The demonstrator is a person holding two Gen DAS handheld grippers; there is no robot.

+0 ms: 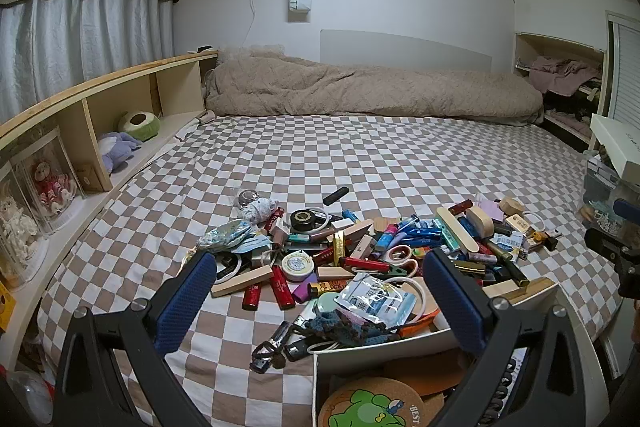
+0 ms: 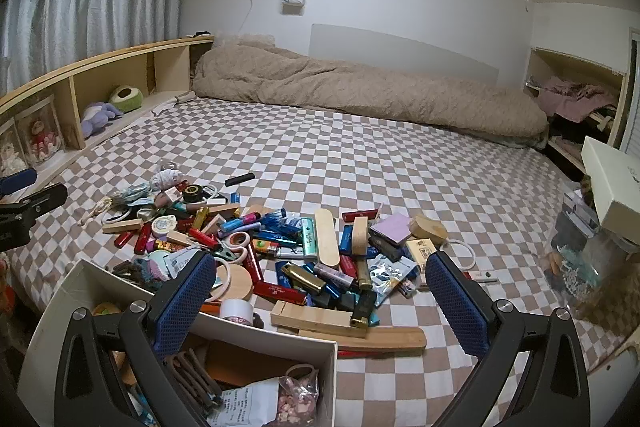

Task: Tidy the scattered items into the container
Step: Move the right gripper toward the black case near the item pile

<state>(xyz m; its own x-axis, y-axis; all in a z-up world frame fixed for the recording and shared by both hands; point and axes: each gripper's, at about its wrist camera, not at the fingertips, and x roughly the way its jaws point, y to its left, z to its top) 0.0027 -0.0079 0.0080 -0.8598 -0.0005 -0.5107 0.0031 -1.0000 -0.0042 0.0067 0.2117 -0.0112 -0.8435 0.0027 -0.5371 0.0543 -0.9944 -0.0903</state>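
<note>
A heap of small items (image 1: 360,251) lies on the checkered bedsheet: lighters, wooden blocks, tape rolls, scissors, packets. The same heap (image 2: 280,251) fills the middle of the right wrist view. A white box (image 2: 256,331), the container, sits at the near edge with a few things inside; in the left wrist view the white box (image 1: 380,347) holds a cork frog coaster (image 1: 368,407). My left gripper (image 1: 320,303) is open above the heap's near side, nothing between its blue pads. My right gripper (image 2: 320,303) is open over the box's far wall and the wooden blocks (image 2: 320,319).
A rolled beige duvet (image 1: 360,91) lies across the far end of the bed. A wooden shelf (image 1: 100,115) with plush toys runs along the left. At the right edge stand a clear container (image 2: 588,259) and a white box lid (image 2: 612,183).
</note>
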